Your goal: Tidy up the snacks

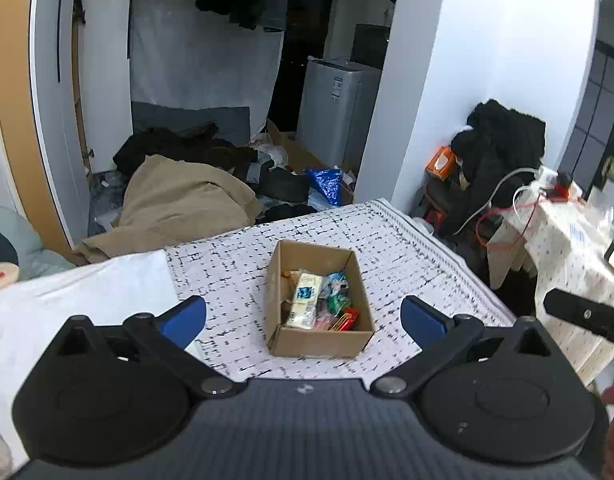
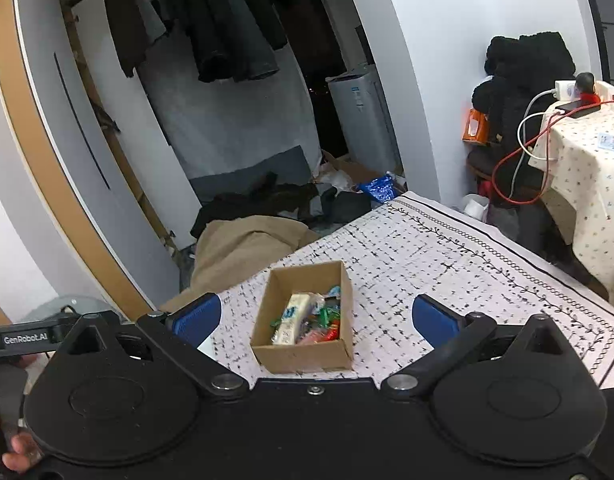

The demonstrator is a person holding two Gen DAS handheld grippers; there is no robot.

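A small open cardboard box [image 1: 318, 342] stands on the patterned tablecloth [image 1: 235, 280]; it also shows in the right wrist view [image 2: 303, 356]. Inside lie a pale cream snack pack [image 1: 305, 300] [image 2: 292, 319] and several small coloured wrapped snacks [image 1: 339, 308] [image 2: 325, 322]. My left gripper [image 1: 303, 318] is open and empty, held above and in front of the box. My right gripper [image 2: 315, 318] is open and empty, also above and in front of the box. Part of the right gripper's body [image 1: 587, 314] shows at the left view's right edge.
A white cloth or pillow [image 1: 87, 292] lies left of the box. A second table with a dotted cloth [image 2: 587, 184], cables and chargers stands at the right. Clothes and a beige blanket [image 1: 179, 200] lie on the floor beyond the table's far edge.
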